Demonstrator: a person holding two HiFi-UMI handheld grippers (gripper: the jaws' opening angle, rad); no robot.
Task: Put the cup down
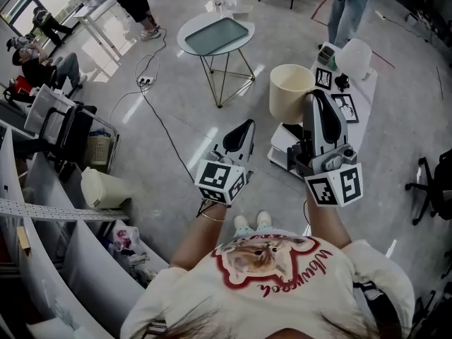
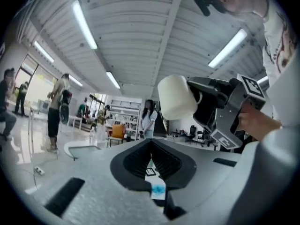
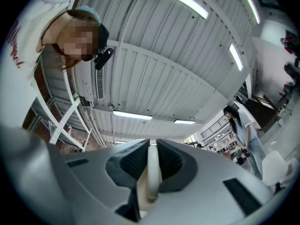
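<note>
- Cup, cream-coloured, is up in the air with its mouth turned towards the head camera. It rests on nothing.
- Right gripper has the cup: its jaws are closed onto the cup's wall, one pad inside the rim and one outside. In the right gripper view the cream rim runs straight up between the dark pads, pinched with no gap to spare.
- Left gripper is beside it and lower in the head view, apart from the cup. Its jaws meet at the tips and hold nothing; only floor and paper show through the slit in the left gripper view.
- From the left gripper view, the cup sticks out sideways from the right gripper.
- White table with marker sheets lies below and just right of the cup.
- Round table stands further off, and a cable crosses the floor.
</note>
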